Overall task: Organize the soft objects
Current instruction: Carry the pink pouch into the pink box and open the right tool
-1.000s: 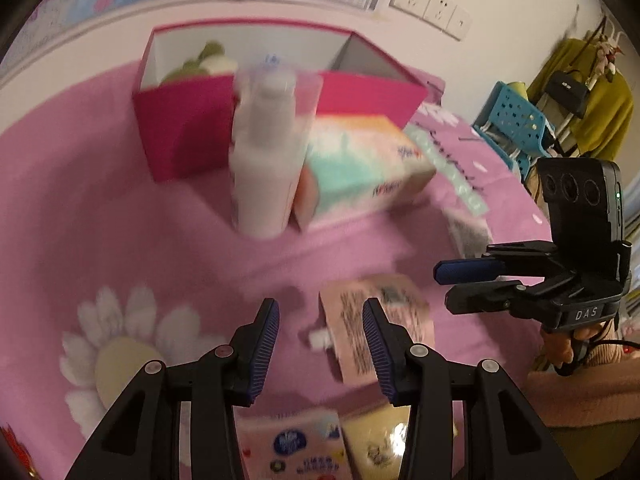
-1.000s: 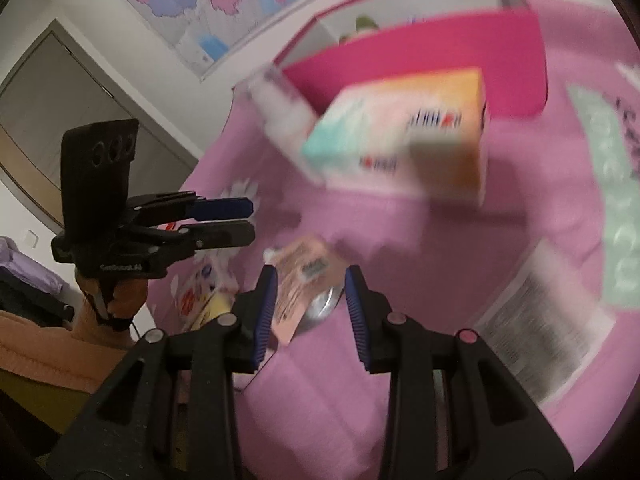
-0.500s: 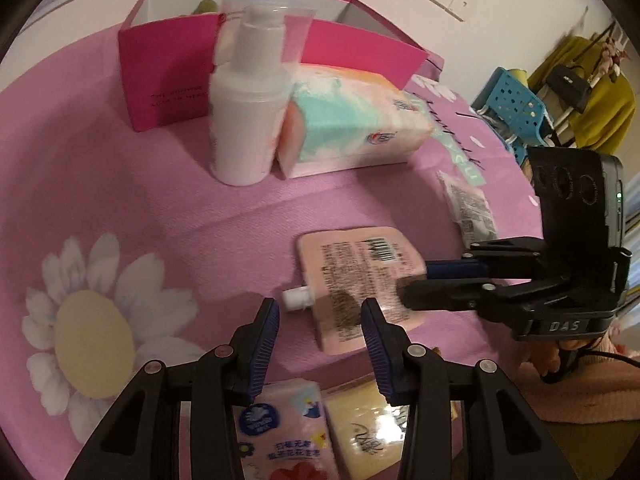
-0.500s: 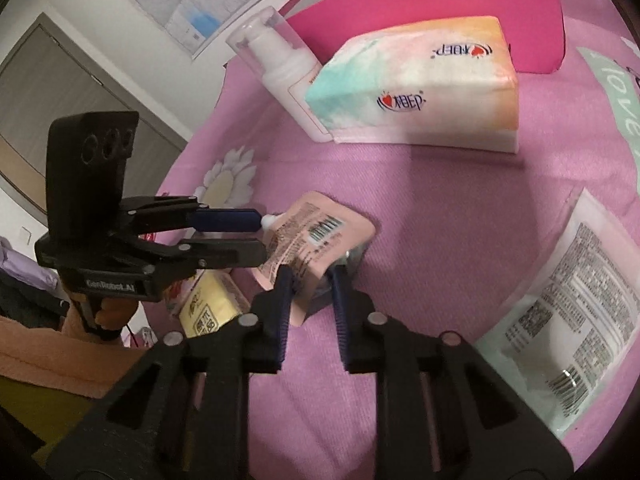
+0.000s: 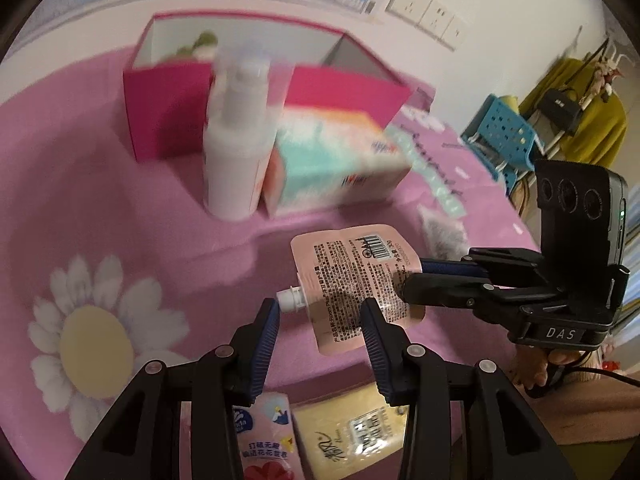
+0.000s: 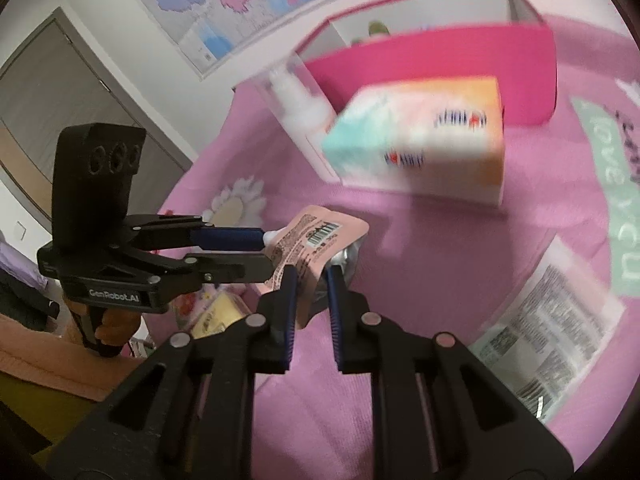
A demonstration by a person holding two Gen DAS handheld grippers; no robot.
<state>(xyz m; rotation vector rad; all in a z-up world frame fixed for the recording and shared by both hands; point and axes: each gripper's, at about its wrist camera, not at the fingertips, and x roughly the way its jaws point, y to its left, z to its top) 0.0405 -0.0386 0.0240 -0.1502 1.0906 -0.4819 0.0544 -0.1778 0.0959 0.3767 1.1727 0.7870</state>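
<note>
Pink tablecloth (image 5: 120, 208), right gripper (image 6: 312, 276) newly clamping, lifting pouch (image 5: 352, 276)

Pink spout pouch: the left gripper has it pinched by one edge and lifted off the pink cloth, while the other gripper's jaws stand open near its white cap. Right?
Not quite. The right gripper, not the left, pinches the pink spout pouch by its edge; the right wrist view shows the pouch between its pads, raised off the pink cloth. The left gripper stands open near the white cap.
</note>
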